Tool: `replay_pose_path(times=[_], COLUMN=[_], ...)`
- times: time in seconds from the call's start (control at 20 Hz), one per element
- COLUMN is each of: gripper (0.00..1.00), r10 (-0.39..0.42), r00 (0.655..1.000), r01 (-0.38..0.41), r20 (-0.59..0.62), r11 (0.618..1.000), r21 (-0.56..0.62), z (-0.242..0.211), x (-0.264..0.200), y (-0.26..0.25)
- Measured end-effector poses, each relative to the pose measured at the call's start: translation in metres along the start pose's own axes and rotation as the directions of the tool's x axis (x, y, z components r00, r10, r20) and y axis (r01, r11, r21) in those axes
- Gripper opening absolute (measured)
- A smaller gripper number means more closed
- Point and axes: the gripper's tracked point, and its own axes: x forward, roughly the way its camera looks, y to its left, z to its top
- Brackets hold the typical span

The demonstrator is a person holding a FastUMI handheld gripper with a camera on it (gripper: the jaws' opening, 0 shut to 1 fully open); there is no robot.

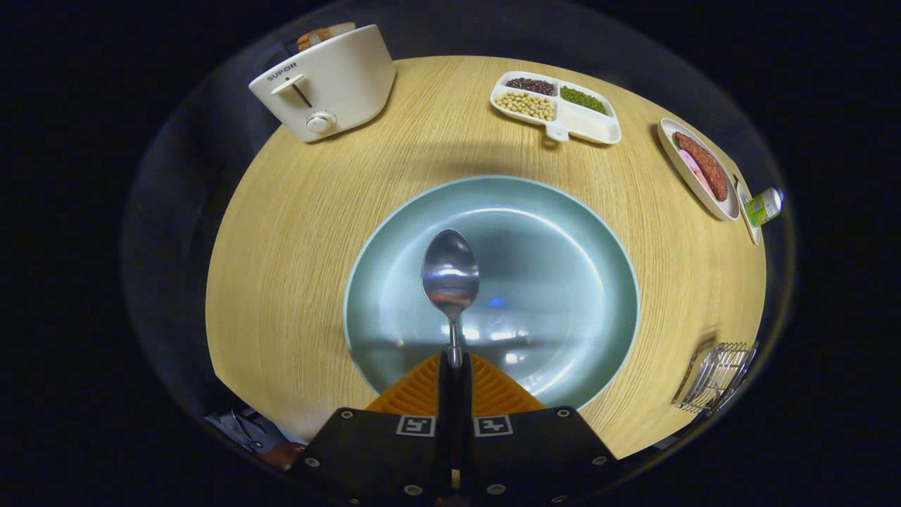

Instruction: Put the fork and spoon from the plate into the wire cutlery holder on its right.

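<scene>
**Spoon held over the plate**

The spoon [450, 276] is gripped by its handle between the closed tongs [454, 366], its bowl held out above the plate [563, 232]. The wire cutlery holder [716, 377] is seen on the tabletop [295, 232], right of the plate.
</scene>
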Motion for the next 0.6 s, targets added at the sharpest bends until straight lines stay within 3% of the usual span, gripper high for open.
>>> replay_pose_path(times=[0.25,0.6], gripper=[0.05,0.05], r10=[0.028,-0.034], r00=[0.997,0.992], r01=[-0.033,0.010], r20=[0.073,0.123], r11=[0.997,0.982], r21=[0.068,0.189], z=[0.001,-0.032], x=[-0.043,-0.103], y=[-0.029,-0.114])
